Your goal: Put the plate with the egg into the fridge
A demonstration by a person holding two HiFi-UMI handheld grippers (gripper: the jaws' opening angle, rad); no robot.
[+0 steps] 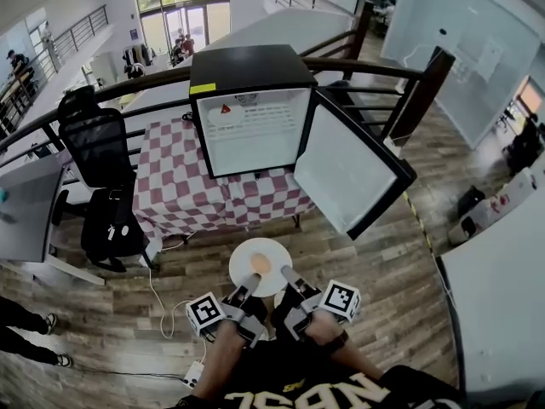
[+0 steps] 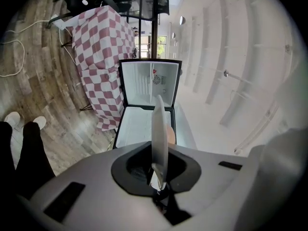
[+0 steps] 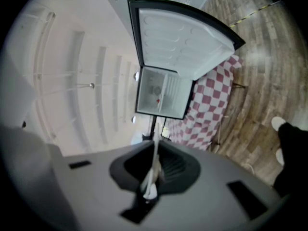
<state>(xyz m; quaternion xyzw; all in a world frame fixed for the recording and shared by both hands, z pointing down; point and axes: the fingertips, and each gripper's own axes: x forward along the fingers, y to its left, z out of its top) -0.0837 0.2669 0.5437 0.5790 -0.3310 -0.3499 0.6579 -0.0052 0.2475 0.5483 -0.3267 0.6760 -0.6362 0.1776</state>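
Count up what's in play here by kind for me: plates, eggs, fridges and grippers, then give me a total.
Plate: 1
Egg: 1, lying on the plate
Fridge: 1, door open
Grippers: 2, left gripper and right gripper, both shut on the plate's rim
Total: 5

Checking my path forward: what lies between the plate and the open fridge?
Head view: only wood floor and the checkered tablecloth draped over the table front lie between the plate and the fridge. Its open door stands off to the right.
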